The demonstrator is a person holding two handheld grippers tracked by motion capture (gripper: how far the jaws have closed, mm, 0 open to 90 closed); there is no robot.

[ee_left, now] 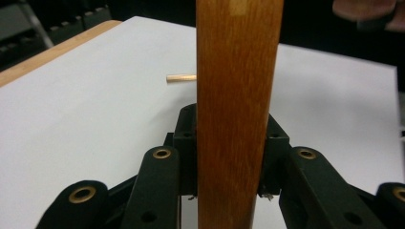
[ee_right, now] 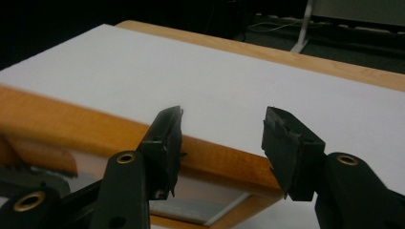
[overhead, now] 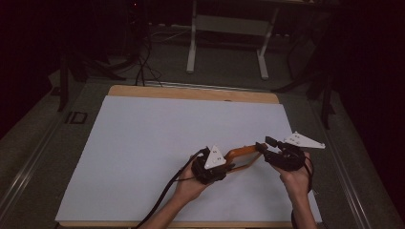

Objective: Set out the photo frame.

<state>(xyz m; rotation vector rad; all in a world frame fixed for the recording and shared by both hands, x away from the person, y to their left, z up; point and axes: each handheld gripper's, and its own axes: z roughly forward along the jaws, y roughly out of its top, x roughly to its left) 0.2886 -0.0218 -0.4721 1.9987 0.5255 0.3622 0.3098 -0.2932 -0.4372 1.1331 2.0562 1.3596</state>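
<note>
Both forearms reach in from the near edge. The left hand (overhead: 191,183) holds the left gripper (overhead: 216,168), its fingers (ee_left: 184,138) pressed against a wooden frame (overhead: 242,153). The right hand (overhead: 297,179) holds the right gripper (overhead: 267,145), its fingers (ee_right: 165,138) spread apart around the frame's edge.

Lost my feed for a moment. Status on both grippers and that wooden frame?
Left gripper shut on wooden frame. Right gripper open, jaws astride frame's bar, not clamped. Small dowel lying on white sheet beyond.
</note>
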